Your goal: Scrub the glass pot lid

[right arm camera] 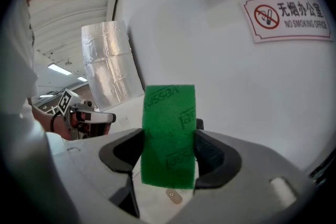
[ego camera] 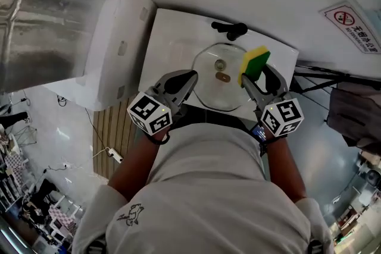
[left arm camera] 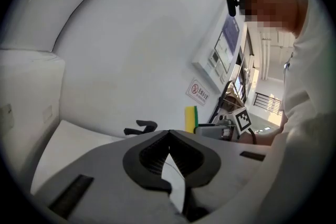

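Observation:
The round glass pot lid (ego camera: 208, 85) lies flat on the white table (ego camera: 166, 33), with a small brass fitting (ego camera: 223, 77) near its middle. My right gripper (ego camera: 257, 71) hangs over the lid's right edge, shut on a yellow and green sponge (ego camera: 255, 61). In the right gripper view the sponge's green face (right arm camera: 169, 136) stands upright between the pads, and the brass fitting (right arm camera: 173, 195) shows below it. My left gripper (ego camera: 189, 75) is at the lid's left edge. Its jaws are shut (left arm camera: 169, 135) with nothing between them. The sponge (left arm camera: 190, 119) also shows in the left gripper view.
A black handle-like object (ego camera: 229, 28) lies on the table behind the lid. A white box-shaped unit (ego camera: 119, 44) and a foil-wrapped duct (ego camera: 41, 21) stand to the left. A no-smoking sign (ego camera: 351, 24) hangs on the wall at right. A power strip (ego camera: 116, 156) lies on the floor.

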### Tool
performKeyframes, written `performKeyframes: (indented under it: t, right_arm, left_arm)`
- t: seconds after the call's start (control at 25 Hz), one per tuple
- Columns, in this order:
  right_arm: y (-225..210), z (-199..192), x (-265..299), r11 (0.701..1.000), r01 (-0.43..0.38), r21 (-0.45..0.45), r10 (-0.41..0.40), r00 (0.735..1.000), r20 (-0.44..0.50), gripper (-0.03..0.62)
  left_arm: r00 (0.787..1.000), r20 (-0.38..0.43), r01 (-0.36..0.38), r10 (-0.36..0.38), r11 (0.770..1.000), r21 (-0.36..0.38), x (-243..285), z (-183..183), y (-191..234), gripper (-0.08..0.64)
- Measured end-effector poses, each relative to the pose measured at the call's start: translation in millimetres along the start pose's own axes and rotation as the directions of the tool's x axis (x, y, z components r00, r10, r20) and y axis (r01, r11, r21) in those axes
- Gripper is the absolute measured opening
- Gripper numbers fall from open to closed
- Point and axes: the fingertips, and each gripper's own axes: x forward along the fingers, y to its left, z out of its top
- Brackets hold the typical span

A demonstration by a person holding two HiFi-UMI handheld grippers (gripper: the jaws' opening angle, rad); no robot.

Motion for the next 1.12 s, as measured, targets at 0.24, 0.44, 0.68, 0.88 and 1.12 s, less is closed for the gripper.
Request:
performKeyframes:
  t: [0.24,0.44,0.68,0.88,1.12]
  right_arm:
    - [-34.6,-38.2,22.4,1.0,-0.001,0.009,0.002,0.994,-0.108,0.295]
    - [-51.4,-64.4,46.1,1.0,-0.015,0.014,0.018,0.982,-0.188,0.295]
    - [-65.9,-105.7,75.3,0.999,-0.038,-0.019,0.031,0.957,-0.289,0.295]
    - [-77.6,-136.4,95.4,0.998,-0.042,-0.041,0.024,0.932,-0.362,0.295]
    - [-83.3,-170.3,117.0,0.994,-0.062,-0.085,0.016,0.888,-0.46,0.295]
  left_arm:
    - [0.988,-0.144,-0.066,0.055,0.995,-0.072,15.9,-53.7,39.5,0.006]
    - [0.965,-0.245,-0.128,0.092,0.983,-0.134,27.8,-97.9,72.7,0.059]
    - [0.922,-0.351,-0.24,0.164,0.953,-0.184,32.1,-156.5,121.5,0.098]
    - [0.881,-0.434,-0.31,0.189,0.923,-0.227,30.3,-196.2,148.8,0.103]
    - [0.867,-0.476,-0.321,0.146,0.895,-0.31,32.3,-227.3,156.0,0.103]
